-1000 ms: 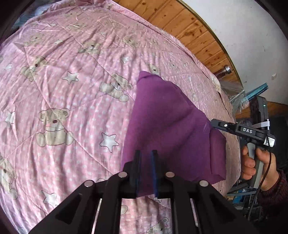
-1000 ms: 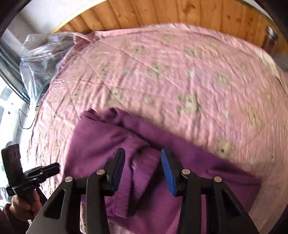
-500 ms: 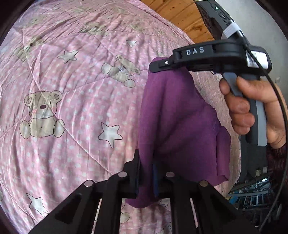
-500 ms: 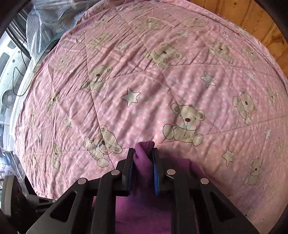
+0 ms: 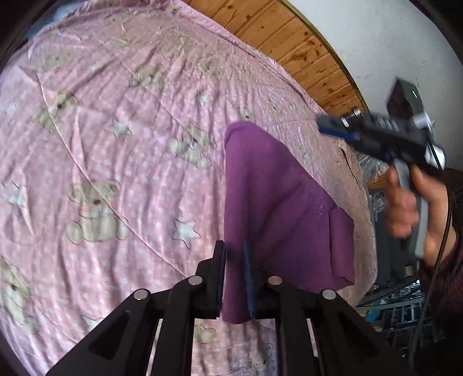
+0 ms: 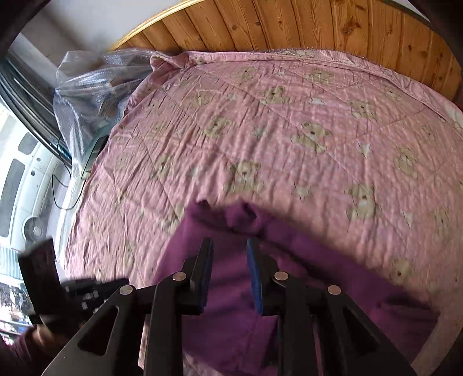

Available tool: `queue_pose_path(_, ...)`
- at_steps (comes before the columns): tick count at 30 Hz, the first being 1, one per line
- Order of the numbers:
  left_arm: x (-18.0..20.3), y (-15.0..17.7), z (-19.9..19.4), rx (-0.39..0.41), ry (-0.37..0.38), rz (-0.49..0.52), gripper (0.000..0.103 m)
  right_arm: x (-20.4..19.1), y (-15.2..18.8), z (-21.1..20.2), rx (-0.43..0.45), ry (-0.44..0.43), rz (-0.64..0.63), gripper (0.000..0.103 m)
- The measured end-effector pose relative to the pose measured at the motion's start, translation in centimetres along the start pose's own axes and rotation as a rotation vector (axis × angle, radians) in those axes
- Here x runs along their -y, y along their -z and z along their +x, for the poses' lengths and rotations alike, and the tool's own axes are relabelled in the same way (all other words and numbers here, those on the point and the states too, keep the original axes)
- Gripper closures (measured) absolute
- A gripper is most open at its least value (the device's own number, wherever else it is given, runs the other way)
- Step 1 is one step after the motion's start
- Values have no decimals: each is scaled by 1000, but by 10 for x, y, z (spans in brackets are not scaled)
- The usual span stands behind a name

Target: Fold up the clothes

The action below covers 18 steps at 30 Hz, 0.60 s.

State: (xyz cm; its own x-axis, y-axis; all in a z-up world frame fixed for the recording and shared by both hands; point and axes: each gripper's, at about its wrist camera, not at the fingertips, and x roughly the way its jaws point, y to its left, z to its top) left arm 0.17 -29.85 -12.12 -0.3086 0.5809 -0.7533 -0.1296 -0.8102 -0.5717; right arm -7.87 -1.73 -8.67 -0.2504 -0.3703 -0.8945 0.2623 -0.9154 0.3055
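A purple garment (image 5: pixel 275 188) lies on the pink teddy-bear quilt (image 5: pixel 115 144), its far corner raised in a point and a folded band along its right edge. My left gripper (image 5: pixel 234 274) is shut on the garment's near edge, with cloth between the pads. To the right, a hand (image 5: pixel 405 208) holds my right gripper (image 5: pixel 332 130) in the air, blurred and clear of the cloth. In the right wrist view that right gripper (image 6: pixel 230 260) hovers over the garment (image 6: pixel 231 318), slightly open and holding nothing.
The quilt (image 6: pixel 289 130) covers the whole bed. Wooden panelling (image 6: pixel 289 26) runs behind it. A clear plastic bundle (image 6: pixel 92 89) sits at the bed's far left corner, beside a window. The bed edge drops off just right of the garment (image 5: pixel 367 231).
Half a second ago my right gripper was shut on the garment's far corner. It has let go and pulled back up to the right. The left gripper still holds the near edge.
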Motion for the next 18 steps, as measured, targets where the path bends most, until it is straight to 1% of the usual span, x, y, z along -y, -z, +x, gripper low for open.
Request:
queue_pose_path(1, 3, -8, -3, 13, -3, 19, 89, -2, 16, 6, -8, 6, 14, 79)
queue_pose_path(3, 6, -21, 0, 16, -3, 44, 89, 8, 42, 25, -25, 4, 59, 79)
queue_pose_path(5, 19, -35, 18, 9, 11, 71, 88, 15, 59, 47, -29, 37, 32, 79)
queue_pose_path(6, 23, -39, 32, -9, 13, 77, 88, 21, 68, 56, -38, 62, 23, 79)
queue_pose_path(7, 27, -42, 47, -33, 11, 79, 88, 28, 76, 59, -31, 60, 33, 79)
queue_pose_path(9, 34, -47, 78, -80, 9, 85, 88, 44, 88, 48, 7, 4, 102, 78)
queue_pose_path(10, 33, -49, 93, -109, -9, 74, 88, 51, 92, 42, 7, -4, 141, 72)
queue_pose_path(11, 30, -50, 108, -140, -33, 57, 88, 58, 96, 33, 16, -16, 180, 71)
queue_pose_path(13, 33, -54, 110, -147, -56, 53, 88, 70, 102, 12, 70, -68, 245, 67)
queue_pose_path(14, 38, -54, 106, -150, -61, 59, 88, 75, 104, 7, 91, -91, 266, 59)
queue_pose_path(15, 44, -53, 100, -146, -59, 68, 88, 78, 104, 7, 103, -109, 279, 55)
queue_pose_path(17, 57, -49, 91, -127, -15, 65, 84, 81, 103, 12, 120, -144, 297, 55)
queue_pose_path(18, 63, -46, 96, -136, -18, 74, 78, 80, 103, 22, 111, -154, 287, 55)
